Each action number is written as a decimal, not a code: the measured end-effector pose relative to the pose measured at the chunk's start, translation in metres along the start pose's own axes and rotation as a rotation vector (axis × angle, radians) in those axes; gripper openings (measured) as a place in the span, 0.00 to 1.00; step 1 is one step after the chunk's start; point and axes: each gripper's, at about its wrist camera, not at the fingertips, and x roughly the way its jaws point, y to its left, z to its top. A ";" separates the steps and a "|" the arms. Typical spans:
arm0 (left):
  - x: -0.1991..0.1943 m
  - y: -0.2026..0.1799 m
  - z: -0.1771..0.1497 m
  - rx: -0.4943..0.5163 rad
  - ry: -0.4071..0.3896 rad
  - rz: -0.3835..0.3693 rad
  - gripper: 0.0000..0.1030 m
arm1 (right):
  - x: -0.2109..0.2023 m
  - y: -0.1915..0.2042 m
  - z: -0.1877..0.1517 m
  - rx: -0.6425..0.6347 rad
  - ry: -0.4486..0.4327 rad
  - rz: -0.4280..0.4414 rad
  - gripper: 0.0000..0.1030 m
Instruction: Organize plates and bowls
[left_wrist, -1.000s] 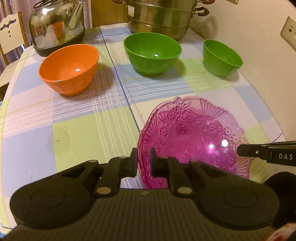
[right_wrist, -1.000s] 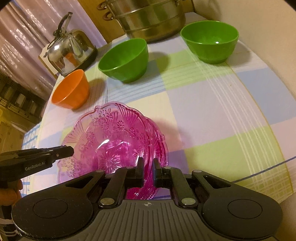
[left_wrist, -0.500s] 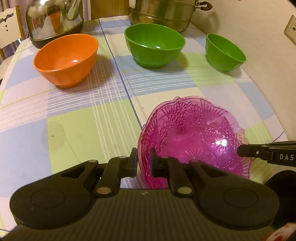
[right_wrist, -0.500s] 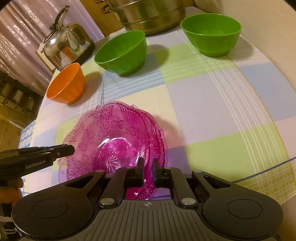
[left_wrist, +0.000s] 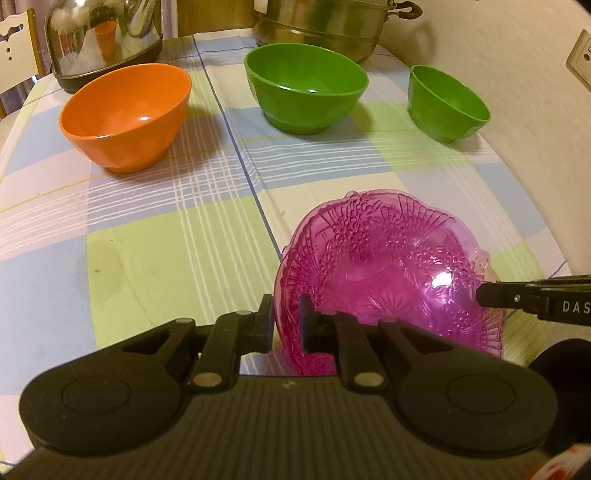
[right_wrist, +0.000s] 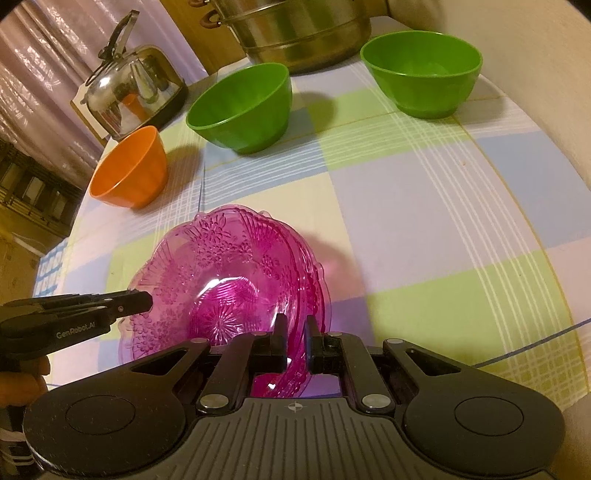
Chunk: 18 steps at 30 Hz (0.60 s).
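A pink patterned glass plate (left_wrist: 391, 266) (right_wrist: 229, 280) is held between both grippers above the checked tablecloth. My left gripper (left_wrist: 286, 314) is shut on its left rim; in the right wrist view it (right_wrist: 144, 301) comes in from the left. My right gripper (right_wrist: 295, 334) is shut on the opposite rim and shows at the right edge of the left wrist view (left_wrist: 484, 293). Beyond stand an orange bowl (left_wrist: 125, 114) (right_wrist: 129, 170), a large green bowl (left_wrist: 306, 92) (right_wrist: 240, 107) and a smaller green bowl (left_wrist: 447, 101) (right_wrist: 421, 72).
A shiny kettle (left_wrist: 103, 37) (right_wrist: 129, 92) and a steel steamer pot (left_wrist: 325, 26) (right_wrist: 295, 29) stand at the table's far edge. A wall (left_wrist: 517, 110) runs along the right side. A chair back (left_wrist: 16, 48) shows at far left.
The bowls have drifted closer and lower in both views as the grippers and the pink plate moved a little forward. Both grips on the plate are unchanged.
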 end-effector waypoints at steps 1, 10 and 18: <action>0.000 0.000 0.000 0.001 -0.001 0.000 0.11 | 0.000 0.000 0.000 0.002 0.000 0.001 0.08; -0.001 -0.005 -0.003 0.019 -0.016 0.018 0.13 | 0.001 -0.003 0.001 0.002 -0.014 0.006 0.08; -0.009 -0.003 0.000 0.011 -0.043 0.031 0.21 | -0.005 -0.012 0.000 0.021 -0.042 0.019 0.60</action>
